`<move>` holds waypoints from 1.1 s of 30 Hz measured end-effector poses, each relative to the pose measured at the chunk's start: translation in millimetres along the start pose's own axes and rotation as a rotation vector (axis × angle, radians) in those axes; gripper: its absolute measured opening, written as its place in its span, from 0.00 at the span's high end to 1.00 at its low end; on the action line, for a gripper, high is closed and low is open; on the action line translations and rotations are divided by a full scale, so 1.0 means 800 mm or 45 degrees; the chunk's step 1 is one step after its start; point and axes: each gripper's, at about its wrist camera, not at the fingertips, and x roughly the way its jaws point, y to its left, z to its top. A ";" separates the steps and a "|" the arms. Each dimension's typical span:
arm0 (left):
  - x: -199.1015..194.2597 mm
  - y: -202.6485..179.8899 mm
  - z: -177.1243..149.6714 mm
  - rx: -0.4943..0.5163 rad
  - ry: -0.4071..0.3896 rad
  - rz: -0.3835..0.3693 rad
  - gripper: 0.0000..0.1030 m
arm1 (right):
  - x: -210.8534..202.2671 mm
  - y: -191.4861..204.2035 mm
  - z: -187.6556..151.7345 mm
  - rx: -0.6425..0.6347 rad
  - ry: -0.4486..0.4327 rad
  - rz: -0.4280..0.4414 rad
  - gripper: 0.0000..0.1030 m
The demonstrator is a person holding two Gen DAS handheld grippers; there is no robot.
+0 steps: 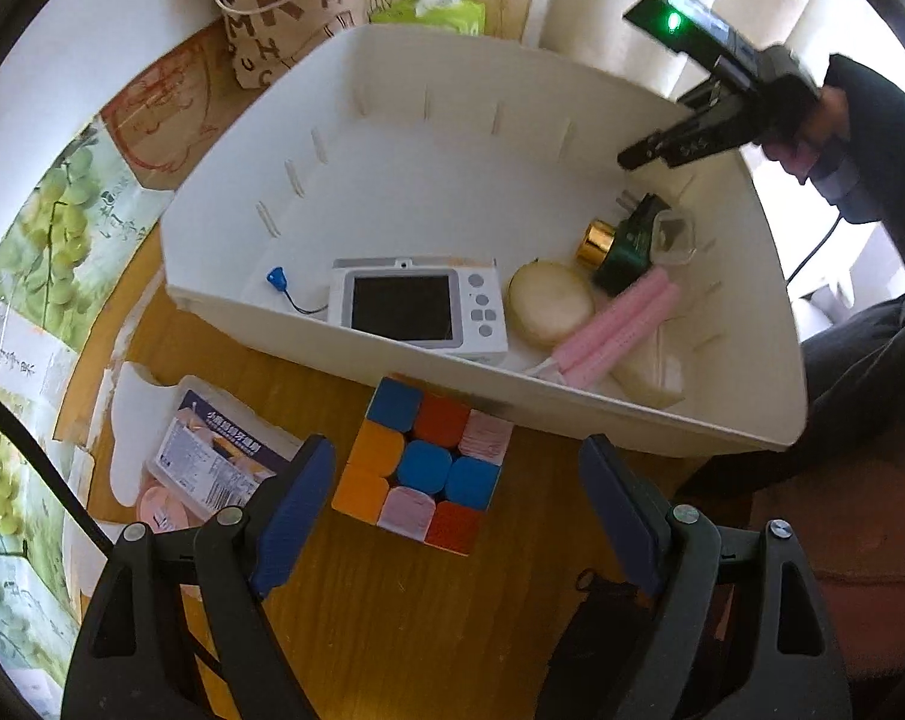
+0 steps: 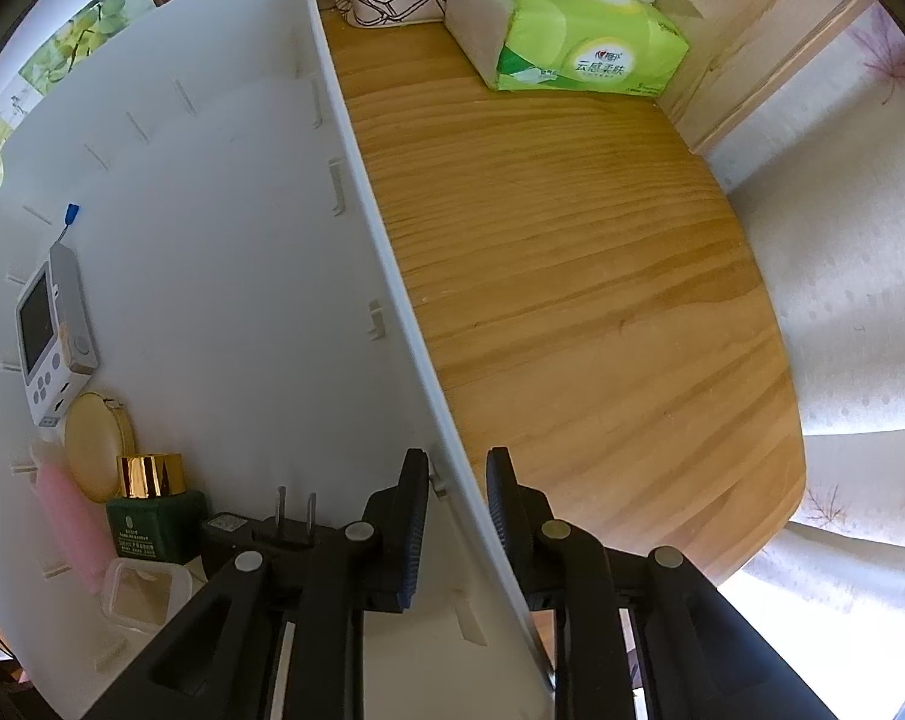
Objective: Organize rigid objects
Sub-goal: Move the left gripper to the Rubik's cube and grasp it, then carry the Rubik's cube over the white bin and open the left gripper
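A white bin (image 1: 392,360) stands on the wooden table and holds a small white camera (image 1: 419,307), a round cream compact (image 1: 550,303), a pink tube (image 1: 617,327), a green bottle with a gold cap (image 1: 623,255), a black plug and a small clear box. A Rubik's cube (image 1: 419,465) sits on the table just outside the bin's near wall. My left gripper (image 1: 458,498) is open, its fingers on either side of the cube. My right gripper (image 2: 457,510) is shut on the bin's wall (image 2: 356,180); it also shows in the left wrist view (image 1: 638,156).
A clear box with a blue label (image 1: 212,456) lies left of the cube. A black item (image 1: 596,600) lies on the table near my left gripper's right finger. A green tissue pack (image 2: 566,24) and a patterned bag (image 1: 302,6) stand at the back of the table. Printed grape sheets lie at the left.
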 end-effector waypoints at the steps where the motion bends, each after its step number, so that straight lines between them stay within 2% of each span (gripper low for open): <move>1: 0.004 -0.001 0.000 0.006 0.007 0.001 0.17 | 0.000 -0.001 0.000 0.003 -0.001 0.000 0.81; 10: 0.025 0.001 0.006 0.040 0.017 0.019 0.19 | 0.002 -0.009 -0.005 0.029 -0.016 0.006 0.80; 17: 0.034 0.006 0.007 0.025 0.039 0.013 0.29 | -0.001 -0.012 -0.010 0.048 -0.023 0.010 0.80; 19: 0.033 0.009 0.008 0.018 0.034 0.021 0.34 | -0.002 -0.013 -0.009 0.050 -0.022 0.010 0.80; 25: 0.030 0.013 0.002 -0.019 0.012 0.035 0.35 | 0.000 -0.013 -0.008 0.041 -0.023 0.010 0.80; 29: 0.022 0.013 -0.006 -0.073 -0.022 0.026 0.39 | 0.000 -0.013 -0.006 0.030 -0.028 0.011 0.80; 33: 0.008 0.020 -0.019 -0.204 -0.043 -0.020 0.42 | 0.000 -0.013 -0.007 0.030 -0.028 0.012 0.80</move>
